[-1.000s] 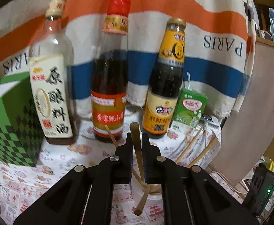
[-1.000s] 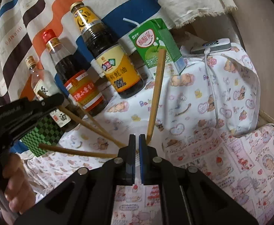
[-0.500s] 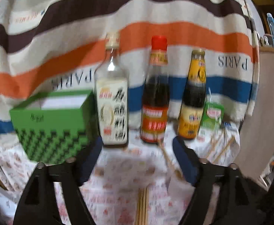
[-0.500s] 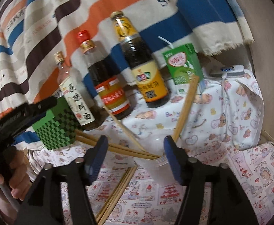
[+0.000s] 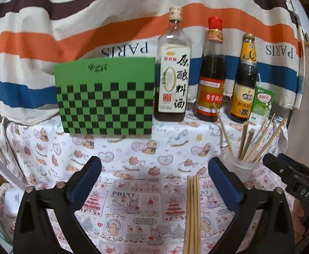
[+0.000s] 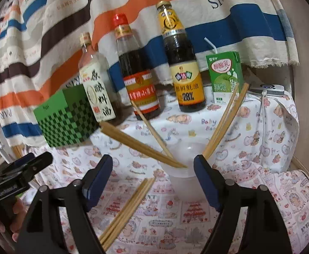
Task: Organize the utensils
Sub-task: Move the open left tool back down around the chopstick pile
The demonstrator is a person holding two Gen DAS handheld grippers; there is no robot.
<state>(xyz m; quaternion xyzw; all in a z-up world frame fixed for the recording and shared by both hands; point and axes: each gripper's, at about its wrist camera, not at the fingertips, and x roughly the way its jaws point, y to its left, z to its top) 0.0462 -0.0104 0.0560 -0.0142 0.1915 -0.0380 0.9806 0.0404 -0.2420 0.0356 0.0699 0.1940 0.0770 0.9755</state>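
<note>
Several chopsticks [image 6: 224, 122] are already standing in the clear plastic cup [image 6: 182, 169], leaning outward against its rim in different directions. Four more, the loose chopsticks [image 5: 193, 207], are lying side by side on the printed tablecloth [image 5: 133, 201], just in front of the cup and between the two grippers.

The left gripper [image 5: 154, 182] is opening, its tongs standing wide apart with nothing between the pads; the loose bundle is lying on the cloth under the gap, nearer the right-hand finger. The right gripper [image 6: 153, 180] is also opening, its tongs apart and gripping nothing, with the cup and the tips of the loose bundle showing beyond the gap.

Handling judgement: the sticks are looking like light, stiff, smooth wood or bamboo, so they are likely to roll or slip out of a pinch taken near one end. Taking hold at about mid-length, pads closing across the sticks, is giving the best balance; lying flat on soft cloth, one finger is needing to press down beside the bundle. The cup is appearing thin, light and easy to tip, with the leaning sticks adding leverage, so each insertion is calling for a near-upright, gentle drop.

The bottles [image 5: 211, 74], the green checked box [image 5: 105, 99] and the juice carton [image 6: 224, 74] are standing behind, apart from the work.
</note>
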